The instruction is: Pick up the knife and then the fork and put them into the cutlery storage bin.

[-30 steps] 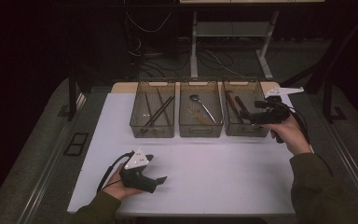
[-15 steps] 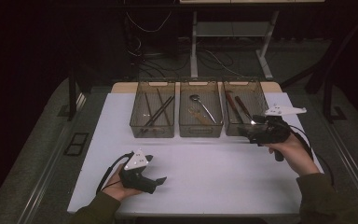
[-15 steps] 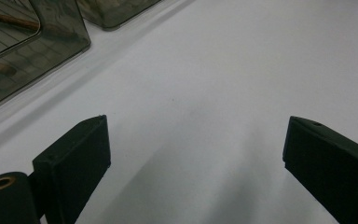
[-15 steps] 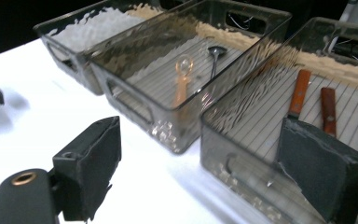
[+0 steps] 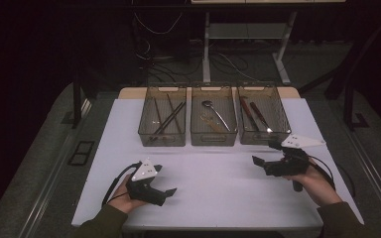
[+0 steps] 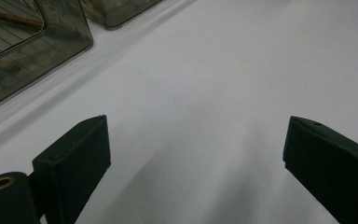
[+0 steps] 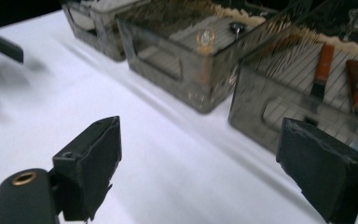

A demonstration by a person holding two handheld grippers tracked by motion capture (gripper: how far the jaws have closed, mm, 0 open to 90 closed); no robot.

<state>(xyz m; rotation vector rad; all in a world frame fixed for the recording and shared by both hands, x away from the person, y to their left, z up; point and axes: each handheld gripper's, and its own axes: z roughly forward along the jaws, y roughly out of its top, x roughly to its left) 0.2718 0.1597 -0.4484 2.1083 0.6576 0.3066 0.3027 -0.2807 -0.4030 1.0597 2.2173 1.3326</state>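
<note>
1. We've got the right gripper (image 5: pixel 264 157) wide open, nothing in it, just in front of the right bin (image 5: pixel 263 115) holding the knives (image 5: pixel 251 113).
2. Our left gripper (image 5: pixel 170 192) sits open on the white table (image 5: pixel 218 183).

Dark room, grey floor (image 5: pixel 39 163), white table (image 5: pixel 213 178)

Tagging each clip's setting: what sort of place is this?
Probably a lab or workshop recording station: a white table with three clear bins of sorted cutlery, and loose cables on the floor behind.
</note>
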